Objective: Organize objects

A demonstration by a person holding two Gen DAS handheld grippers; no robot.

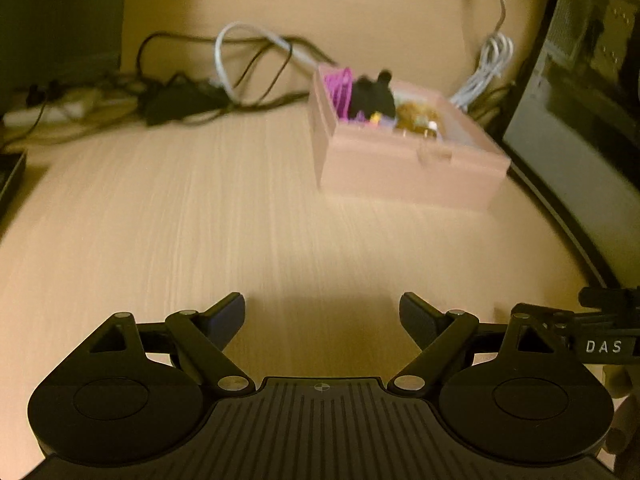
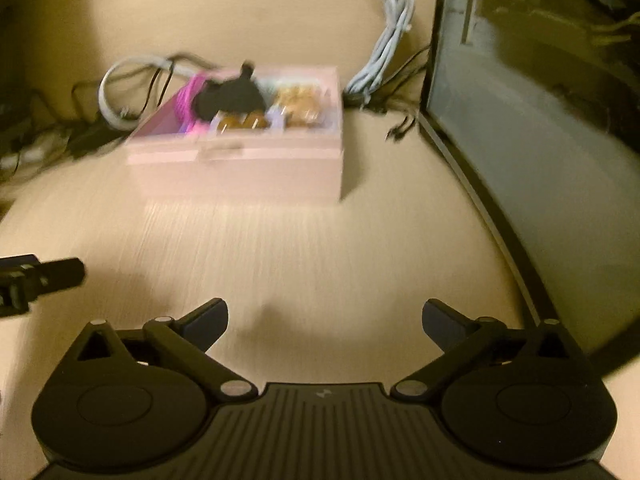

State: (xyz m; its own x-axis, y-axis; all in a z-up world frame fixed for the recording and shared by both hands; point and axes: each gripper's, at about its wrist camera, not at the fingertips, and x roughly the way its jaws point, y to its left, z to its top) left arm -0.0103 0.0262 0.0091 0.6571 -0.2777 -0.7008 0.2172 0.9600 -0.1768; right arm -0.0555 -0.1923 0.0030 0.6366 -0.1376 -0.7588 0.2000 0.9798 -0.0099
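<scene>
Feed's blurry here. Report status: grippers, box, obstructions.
Left gripper open, empty. Right gripper open, empty. Pink box ahead on desk, items inside. Nothing in the way.

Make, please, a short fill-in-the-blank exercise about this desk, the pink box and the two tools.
1. The box on the table has the colour ____.
2. Between the fingers of the left tool there is ____.
3. The jaws of the right tool stand ____.
4. The bundle of white cable lies between the box and the dark ____ on the right.

Missing words: pink; nothing; open; monitor
</scene>
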